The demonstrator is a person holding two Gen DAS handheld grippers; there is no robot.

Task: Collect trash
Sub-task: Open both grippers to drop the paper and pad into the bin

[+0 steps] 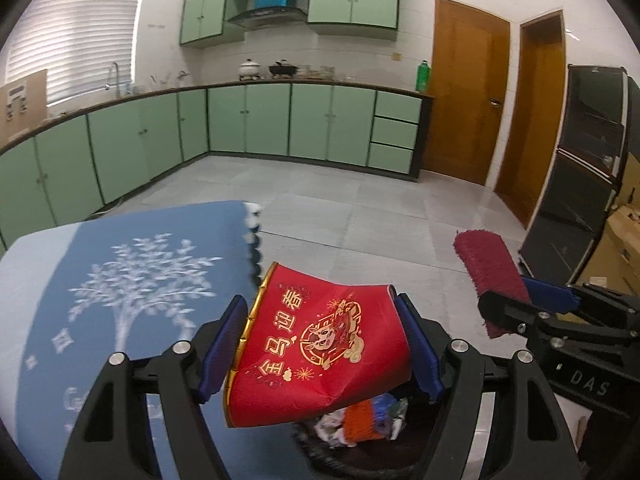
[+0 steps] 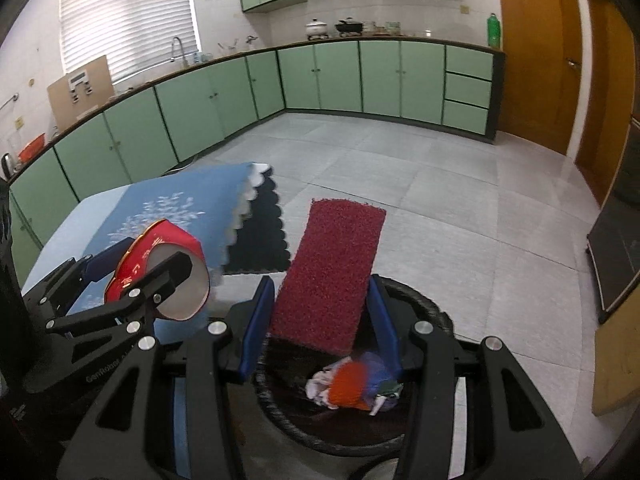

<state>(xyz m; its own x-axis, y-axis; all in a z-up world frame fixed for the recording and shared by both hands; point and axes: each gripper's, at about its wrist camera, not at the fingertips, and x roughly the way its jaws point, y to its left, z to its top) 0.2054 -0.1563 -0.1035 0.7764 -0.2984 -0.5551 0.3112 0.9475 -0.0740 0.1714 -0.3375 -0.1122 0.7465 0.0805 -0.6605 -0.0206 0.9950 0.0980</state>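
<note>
You are carrying two pieces of trash at once, and both are sitting right over the round black waste bin (image 2: pixel 432 312) on the floor at the near edge of the scene. Your left gripper (image 1: pixel 320 344) is clamping a crumpled red paper cup with gold printed lettering (image 1: pixel 320 344), its blue pads pressing on the cup's two sides at a wide spread, so the cup is buckling a little between them. Your right gripper (image 2: pixel 320 312) is pinching a flat dark red rectangle of coarse scouring-pad material (image 2: pixel 332 268) by its near end, the jaws set narrower, with the far end of the pad sticking out over the grey tiled floor (image 2: pixel 460 208).

The bin is already holding a heap of crumpled wrappers in white, orange and blue (image 2: pixel 352 388), lying directly below the pad. The cup is hanging between the bin and the blue tree-patterned cloth on the worktop (image 1: pixel 132 280) at the left.

The step in hand looks like the drop. In my judgement, you are needing both loads squarely inside the rim before letting go: the cup appears nearer the bin's left edge, so shifting it slightly right seems wise. Then spread each gripper enough that the pieces fall clear instead of clinging to the pads.
</note>
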